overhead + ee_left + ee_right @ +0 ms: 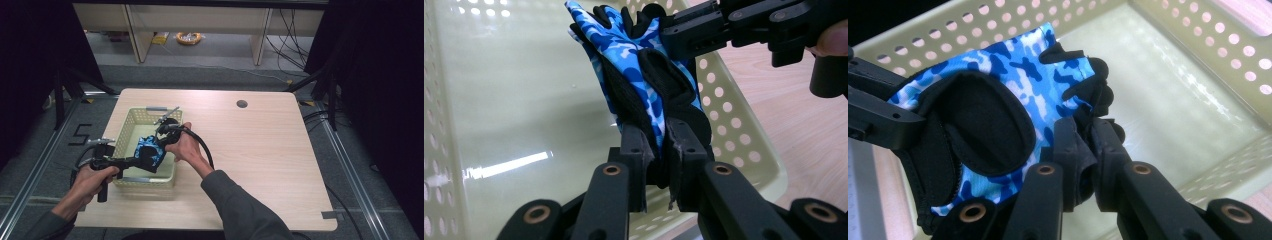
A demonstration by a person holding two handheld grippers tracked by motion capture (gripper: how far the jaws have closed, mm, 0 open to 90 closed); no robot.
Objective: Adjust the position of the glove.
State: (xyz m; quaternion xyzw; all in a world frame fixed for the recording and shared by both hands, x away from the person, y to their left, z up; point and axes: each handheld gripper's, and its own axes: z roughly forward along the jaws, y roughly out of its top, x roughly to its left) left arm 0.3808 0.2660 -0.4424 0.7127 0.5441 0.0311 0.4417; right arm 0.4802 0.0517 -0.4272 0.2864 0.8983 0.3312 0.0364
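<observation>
The blue camouflage cloth glove point(634, 60) looked matt, with black padded patches. The pale green perforated plastic basket point(499, 100) shone glossily inside. The light wooden table point(260, 150) appeared smooth.

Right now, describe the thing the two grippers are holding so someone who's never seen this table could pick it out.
On the wooden table stands a pale perforated basket near its left side. Over the basket hangs a fingerless glove, pinched between the left gripper and the right gripper. Its blue camouflage pattern with black padding sets it apart from the plain basket and black grippers.
</observation>
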